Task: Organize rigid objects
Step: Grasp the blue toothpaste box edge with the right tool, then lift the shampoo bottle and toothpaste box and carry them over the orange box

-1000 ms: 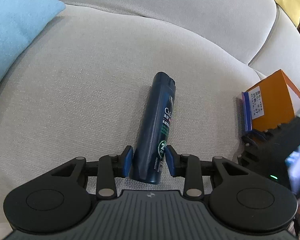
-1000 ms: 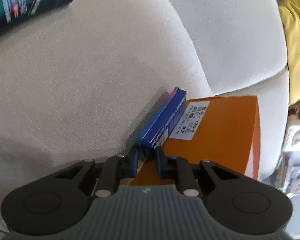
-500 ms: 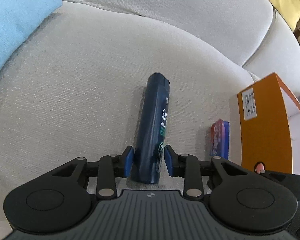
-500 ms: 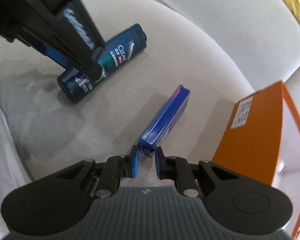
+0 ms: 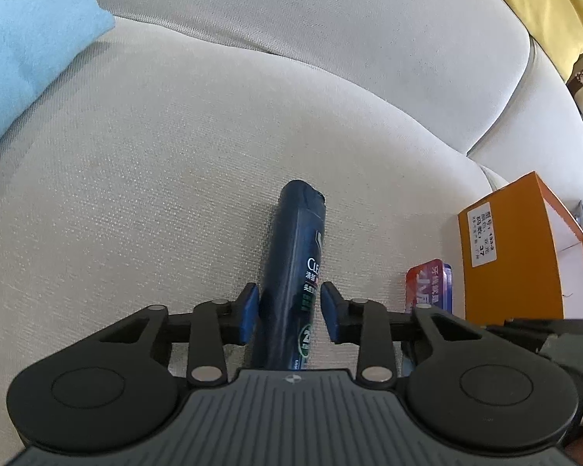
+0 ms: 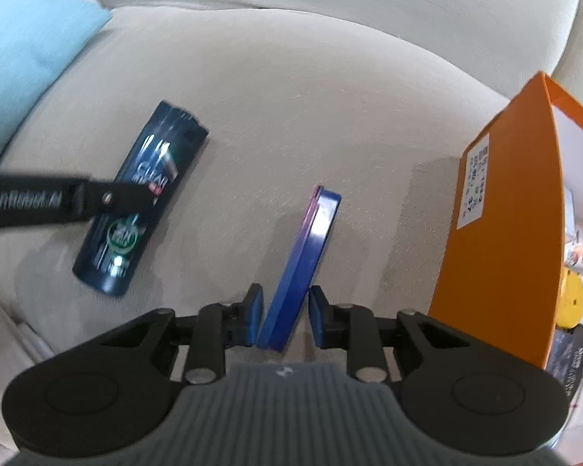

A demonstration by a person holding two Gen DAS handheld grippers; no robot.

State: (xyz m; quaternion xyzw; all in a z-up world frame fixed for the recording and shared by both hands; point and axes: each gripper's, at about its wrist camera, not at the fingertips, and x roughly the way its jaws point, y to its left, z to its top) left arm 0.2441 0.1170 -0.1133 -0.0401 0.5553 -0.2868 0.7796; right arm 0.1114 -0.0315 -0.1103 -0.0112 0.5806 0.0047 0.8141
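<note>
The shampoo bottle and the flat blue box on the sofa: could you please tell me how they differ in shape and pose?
The shampoo bottle is rounded and dark navy; the flat blue box is thin, slab-like and brighter blue. The bottle lies flat on the sofa cushion, while the box stands tilted on a narrow edge. Both sit between a gripper's fingers, left of the orange box.

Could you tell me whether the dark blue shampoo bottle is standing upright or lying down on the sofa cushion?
Lying down. The shampoo bottle rests lengthwise on the sofa cushion, label facing up.
</note>
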